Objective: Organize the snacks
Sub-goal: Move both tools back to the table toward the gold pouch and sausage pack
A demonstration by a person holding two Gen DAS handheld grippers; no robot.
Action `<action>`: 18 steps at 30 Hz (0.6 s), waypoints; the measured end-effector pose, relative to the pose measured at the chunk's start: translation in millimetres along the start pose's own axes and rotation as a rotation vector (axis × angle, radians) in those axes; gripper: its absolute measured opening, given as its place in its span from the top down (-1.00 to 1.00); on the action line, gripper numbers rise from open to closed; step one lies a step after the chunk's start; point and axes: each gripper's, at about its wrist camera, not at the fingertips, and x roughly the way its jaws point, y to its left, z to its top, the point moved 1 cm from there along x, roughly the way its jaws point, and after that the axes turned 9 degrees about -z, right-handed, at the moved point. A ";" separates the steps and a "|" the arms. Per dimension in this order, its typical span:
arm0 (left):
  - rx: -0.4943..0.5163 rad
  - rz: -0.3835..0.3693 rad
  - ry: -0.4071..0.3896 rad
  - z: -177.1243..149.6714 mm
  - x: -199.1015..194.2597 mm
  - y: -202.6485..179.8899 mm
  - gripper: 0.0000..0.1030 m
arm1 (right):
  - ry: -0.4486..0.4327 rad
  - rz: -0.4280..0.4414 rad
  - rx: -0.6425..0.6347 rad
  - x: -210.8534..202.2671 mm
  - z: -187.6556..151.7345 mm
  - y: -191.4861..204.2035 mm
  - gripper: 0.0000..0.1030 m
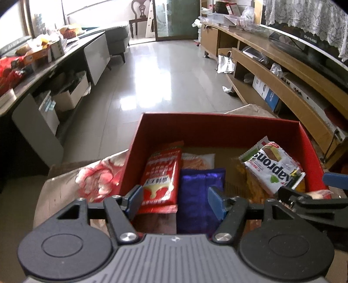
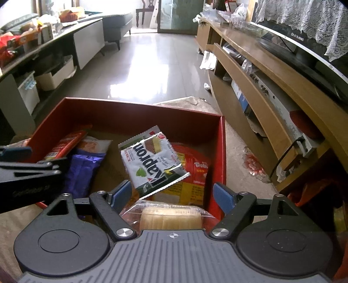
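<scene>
Several snack packs sit inside an open red box (image 1: 217,128), which rests on a beige surface w/ tiled floor (image 1: 165,71) beyond.

Contents, left wrist view: red sachet (image 1: 162,176) w/ white drip graphic, lying lengthwise at box left. Purple foil pack (image 1: 199,196) just beside it on the right, edges touching or overlapping. Pale orange-print pack (image 1: 198,162) behind the purple one, partly covered. White "Kapron" wafer pack (image 1: 271,166) toward box right, tilted, lying on yellow/orange packs underneath. In right wrist view a red-yellow pack (image 2: 191,176) lies under the wafer pack against the right wall.

Clear-wrapped pale round cake (image 2: 170,217) at the near edge of the box, right below the right claw (image 2: 173,193).

Left claw (image 1: 176,201): jaws apart, blue pads (image 1: 136,201) on either side of the red sachet's and purple pack's near ends; pads not pressing on either, nothing clamped. Right claw: jaws apart, wide, over the wrapped cake and the wafer pack's lower corner; no pad contact seen, nothing clamped.

Both claws angled down into the box, side by side; each shows at the edge of the other's view.

Surroundings: long wooden TV unit (image 1: 271,71) at right w/ TV (image 2: 304,50) under lace cloth; cluttered dark tabletop (image 1: 43,65) at left; grey sofa (image 1: 117,37) and chair (image 1: 141,15) at far end.
</scene>
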 end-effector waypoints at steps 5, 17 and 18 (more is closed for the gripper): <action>-0.029 -0.020 0.008 -14.2 -16.9 9.2 -0.36 | -0.012 0.003 0.020 -9.8 -2.5 -5.8 -0.70; -0.111 -0.093 0.163 -83.1 -28.0 14.1 -0.36 | -0.052 0.034 0.076 -53.0 -28.0 -18.7 -0.71; -0.117 -0.099 0.177 -89.9 -27.9 12.8 -0.36 | -0.057 0.038 0.077 -57.4 -30.8 -19.8 -0.71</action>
